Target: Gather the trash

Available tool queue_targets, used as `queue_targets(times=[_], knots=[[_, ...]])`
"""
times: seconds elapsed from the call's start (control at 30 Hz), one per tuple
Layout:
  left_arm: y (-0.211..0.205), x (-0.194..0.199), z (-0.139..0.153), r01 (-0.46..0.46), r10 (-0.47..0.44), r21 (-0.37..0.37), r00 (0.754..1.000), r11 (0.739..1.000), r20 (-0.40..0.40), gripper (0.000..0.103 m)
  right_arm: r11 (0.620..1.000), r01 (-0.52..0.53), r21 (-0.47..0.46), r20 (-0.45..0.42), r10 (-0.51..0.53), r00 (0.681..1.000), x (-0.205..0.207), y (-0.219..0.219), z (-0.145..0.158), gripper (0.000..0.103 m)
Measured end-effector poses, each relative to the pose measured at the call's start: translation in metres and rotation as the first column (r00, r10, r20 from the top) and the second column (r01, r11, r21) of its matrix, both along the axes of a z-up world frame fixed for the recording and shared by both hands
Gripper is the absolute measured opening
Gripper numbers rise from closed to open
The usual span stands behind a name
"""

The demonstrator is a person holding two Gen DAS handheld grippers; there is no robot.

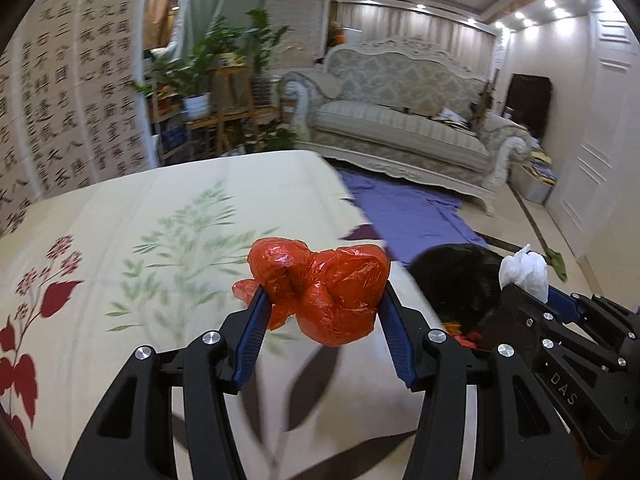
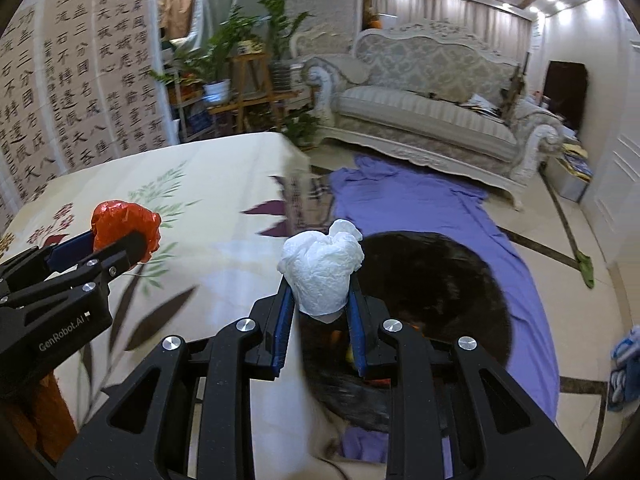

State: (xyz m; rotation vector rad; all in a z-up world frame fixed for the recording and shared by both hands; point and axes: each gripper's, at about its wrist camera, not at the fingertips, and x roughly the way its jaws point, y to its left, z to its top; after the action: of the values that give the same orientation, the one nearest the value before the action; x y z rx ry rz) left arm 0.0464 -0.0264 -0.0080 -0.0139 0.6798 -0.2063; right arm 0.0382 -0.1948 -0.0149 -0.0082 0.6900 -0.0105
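Holding a red bag point(image 1: 320, 288) in the left gripper point(image 1: 322, 316), a white bag point(image 2: 322, 276) in the right gripper point(image 2: 320, 304). Both picked up, near the black trash bag point(image 2: 436, 288) on the floor, right of the table point(image 1: 160, 216). Dropping in still left.

Both wrist cameras look forward and down along their fingers point(image 1: 256, 320) — sharing the floral tabletop point(image 2: 192, 184), black bin point(image 2: 432, 280), sofa point(image 1: 400, 120).

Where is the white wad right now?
The white wad is clamped in the right gripper, centre of the right wrist view, above the black bag beside the table.
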Motion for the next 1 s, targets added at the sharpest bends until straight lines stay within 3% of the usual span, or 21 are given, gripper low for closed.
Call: queue_targets(times=[0.23,0.7,0.77,0.87,1.0], knots=[[-0.046,0.010,-0.005,0.083,-0.083,0.023,0.997,0.996,0.003,0.054,0.995,0.101,0.006,-0.013,-0.101,0.995,0.001,-0.047,-0.009,0.025],[-0.104,0.038,-0.021,0.150,-0.149,0.073,0.989,0.986,-0.013,0.055,0.985,0.171,0.024,-0.018,-0.170,0.985,0.019,-0.091,-0.022,0.026],[-0.111,0.043,-0.024,0.163,-0.161,0.084,0.987,0.983,-0.026,0.058,0.983,0.179,0.032,-0.020,-0.178,0.984,0.023,-0.097,-0.024,0.027],[-0.114,0.047,-0.027,0.149,-0.147,0.090,0.989,0.985,-0.033,0.072,0.981,0.189,0.036,-0.024,-0.189,0.982,0.028,-0.103,-0.028,0.043],[-0.113,0.050,-0.030,0.139,-0.135,0.094,0.990,0.986,-0.041,0.076,0.978,0.203,0.042,-0.035,-0.202,0.979,0.029,-0.107,-0.032,0.044]])
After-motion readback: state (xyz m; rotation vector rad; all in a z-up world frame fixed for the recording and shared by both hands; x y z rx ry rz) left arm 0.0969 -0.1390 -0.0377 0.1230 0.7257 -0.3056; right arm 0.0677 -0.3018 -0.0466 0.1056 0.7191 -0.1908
